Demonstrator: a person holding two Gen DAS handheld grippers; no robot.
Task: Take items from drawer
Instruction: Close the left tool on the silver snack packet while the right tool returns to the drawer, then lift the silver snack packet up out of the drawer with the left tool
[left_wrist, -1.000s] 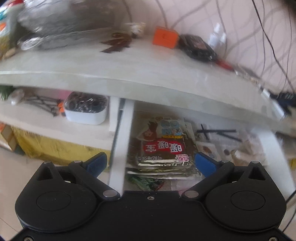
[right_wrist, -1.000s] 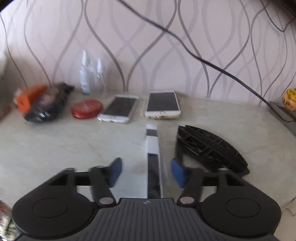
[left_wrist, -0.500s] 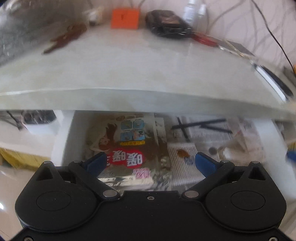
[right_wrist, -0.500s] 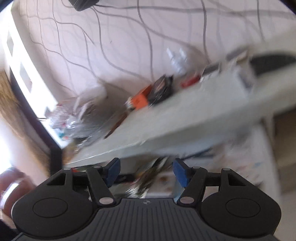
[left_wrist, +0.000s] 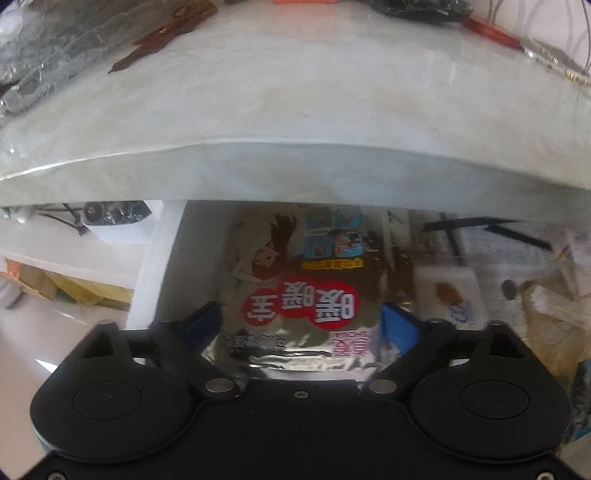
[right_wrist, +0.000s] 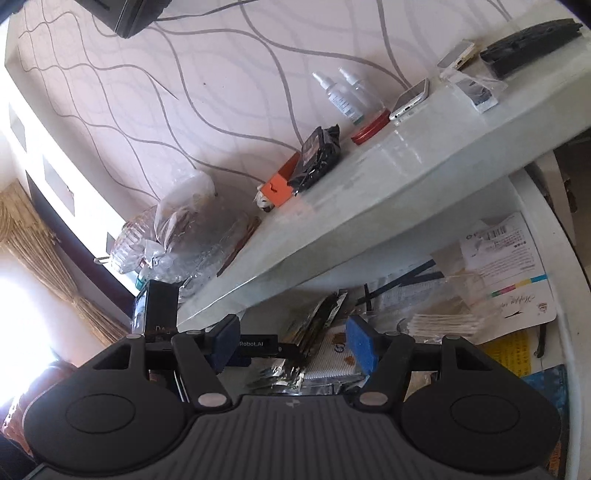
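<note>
The drawer (left_wrist: 162, 258) stands pulled out under the marble tabletop (left_wrist: 295, 92). At its left lies a silver foil packet (left_wrist: 295, 295) with a red label, on top of a stack of similar packets. My left gripper (left_wrist: 301, 321) points down over it, jaws closing, blue pads on either side of the packet's near end and not visibly pressing it. My right gripper (right_wrist: 295, 345) is open and holds nothing. It is rolled to one side and looks at the foil packets (right_wrist: 317, 325) from the drawer's right. The left tool's black housing (right_wrist: 157, 306) shows beyond its left finger.
The drawer also holds a cotton swab pack (right_wrist: 443, 325), black ties (left_wrist: 480, 225) and printed papers (right_wrist: 509, 266). On the tabletop are an orange box (right_wrist: 279, 186), a black pouch (right_wrist: 319, 155), a red tin (right_wrist: 371, 129), spray bottles (right_wrist: 340, 96), phones (right_wrist: 410, 98) and plastic bags (right_wrist: 177, 229). A white bowl (left_wrist: 118, 225) sits left.
My left gripper moved right and down onto the foil packet, and its fingers came closer together. My right gripper swung off the tabletop, dropped and rolled to face the drawer.
</note>
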